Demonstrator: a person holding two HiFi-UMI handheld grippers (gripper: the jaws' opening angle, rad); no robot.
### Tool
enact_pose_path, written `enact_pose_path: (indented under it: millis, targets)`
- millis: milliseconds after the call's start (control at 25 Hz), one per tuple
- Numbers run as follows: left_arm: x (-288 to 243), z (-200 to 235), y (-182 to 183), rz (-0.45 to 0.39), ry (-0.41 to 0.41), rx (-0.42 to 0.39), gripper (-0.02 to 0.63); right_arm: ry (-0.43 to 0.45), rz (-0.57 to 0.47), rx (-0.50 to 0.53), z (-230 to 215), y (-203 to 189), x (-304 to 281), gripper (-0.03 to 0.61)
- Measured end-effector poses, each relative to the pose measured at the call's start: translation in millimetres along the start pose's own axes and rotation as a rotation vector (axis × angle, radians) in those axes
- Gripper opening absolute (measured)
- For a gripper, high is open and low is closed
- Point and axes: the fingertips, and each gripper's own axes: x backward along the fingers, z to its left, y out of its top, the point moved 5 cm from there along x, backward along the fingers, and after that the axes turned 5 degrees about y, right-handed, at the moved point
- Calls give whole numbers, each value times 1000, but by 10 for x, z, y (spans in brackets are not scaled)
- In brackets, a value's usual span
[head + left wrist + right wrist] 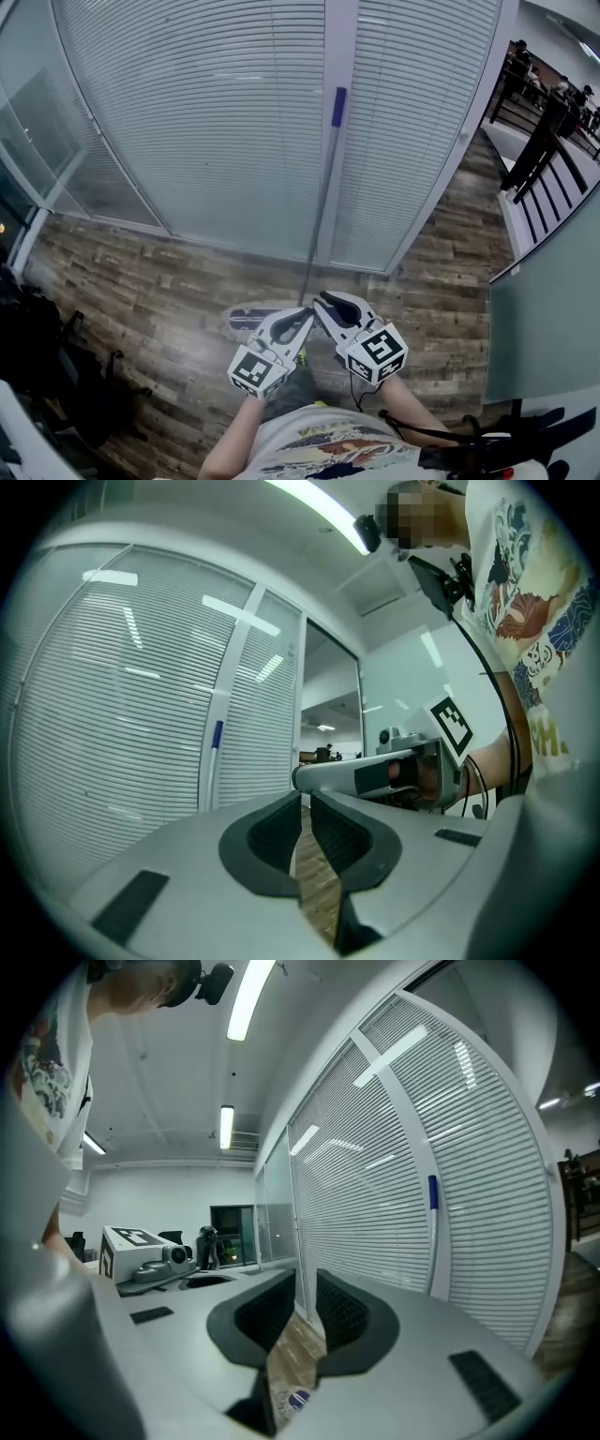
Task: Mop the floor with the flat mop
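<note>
Head view: wood floor [159, 281] is walled ahead by a curved run of glass with shut blinds [206, 112] and a white post [349, 187]. A frosted glass panel [553, 300] closes the right side, with a dark railing [539, 159] beyond it. Dark bags [47, 375] crowd the left edge. Open floor runs left and right along the blinds.

The mop handle [322, 197] leans up against the post, purple grip at the top. The flat mop head [246, 319] lies on the floor just left of the handle's foot, partly covered by the left gripper [305, 321]. The right gripper [325, 302] is just beside it, and both tips point in toward the handle's lower end. I cannot tell from here whether they touch it.

Left gripper view: the left gripper [306, 803] has its jaws closed to a thin slit with nothing in it, only floor showing through. The handle [212, 771] stands off to the left against the blinds, outside the jaws. The right gripper crosses just ahead, a hand on its grip.

Right gripper view: the right gripper [306, 1283] is also closed and empty, with floor in the slit. The handle [435, 1251] stands to the right against the post, clear of the jaws. The left gripper's marker cube sits at far left.
</note>
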Motion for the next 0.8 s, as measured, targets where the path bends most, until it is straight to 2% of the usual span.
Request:
enact_pose_path:
  millis: [560,800]
  targets:
    - [-1174,1680,235,-34,-112,5,19,-150,33,21,-1338,514,-1333,58]
    - [-1593,2232,160,-14,-142,-6,112,-194,17,32,-1838,619,-1829,60]
